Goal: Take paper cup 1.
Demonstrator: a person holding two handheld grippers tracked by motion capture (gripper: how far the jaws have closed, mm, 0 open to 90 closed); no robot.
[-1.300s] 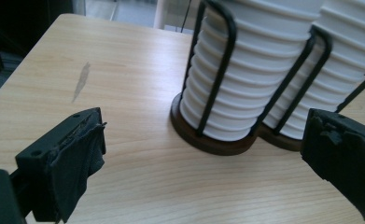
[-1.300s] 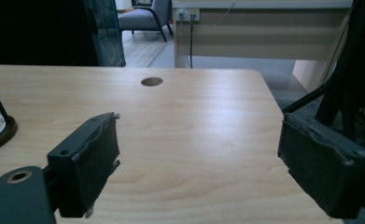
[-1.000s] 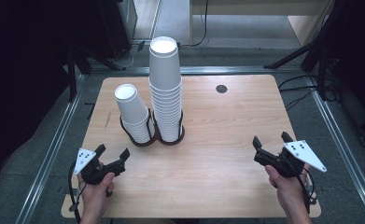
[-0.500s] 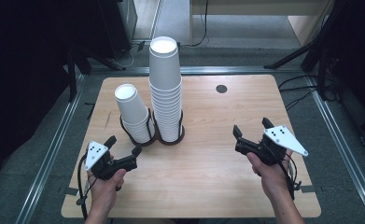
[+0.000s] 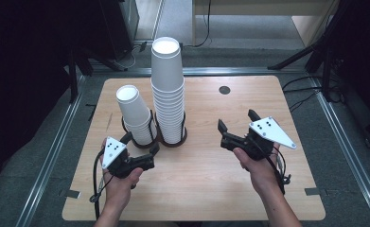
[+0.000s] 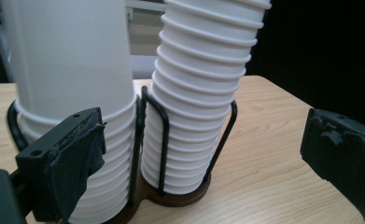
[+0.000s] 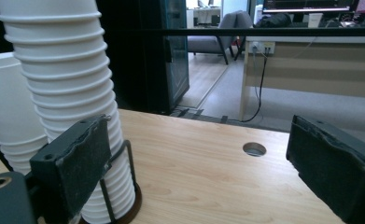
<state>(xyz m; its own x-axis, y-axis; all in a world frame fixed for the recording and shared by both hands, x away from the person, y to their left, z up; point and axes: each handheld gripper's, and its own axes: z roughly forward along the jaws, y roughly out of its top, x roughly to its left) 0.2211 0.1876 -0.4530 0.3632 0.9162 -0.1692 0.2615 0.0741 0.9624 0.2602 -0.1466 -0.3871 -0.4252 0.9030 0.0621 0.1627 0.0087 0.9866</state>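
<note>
Two stacks of white paper cups stand in a black wire holder [image 5: 173,141] on a wooden table [image 5: 206,189]. The tall stack [image 5: 167,90] is on the right, the short stack [image 5: 136,113] on the left. My left gripper [image 5: 141,143] is open right in front of the holder, by the foot of the short stack. In the left gripper view the short stack [image 6: 63,70] sits behind the left jaw and the tall stack [image 6: 194,107] stands between the jaws. My right gripper [image 5: 238,121] is open, empty, and a short way right of the tall stack [image 7: 63,79].
A round cable hole [image 5: 224,90] lies in the table's far right part, also seen in the right gripper view as a hole [image 7: 254,149]. Metal rails [image 5: 55,151] frame the table. Cables and dark stands lie on the floor beyond.
Both grippers have moved forward and inward from the near corners toward the cup holder. The left one now sits right at the holder. Both stay open.
</note>
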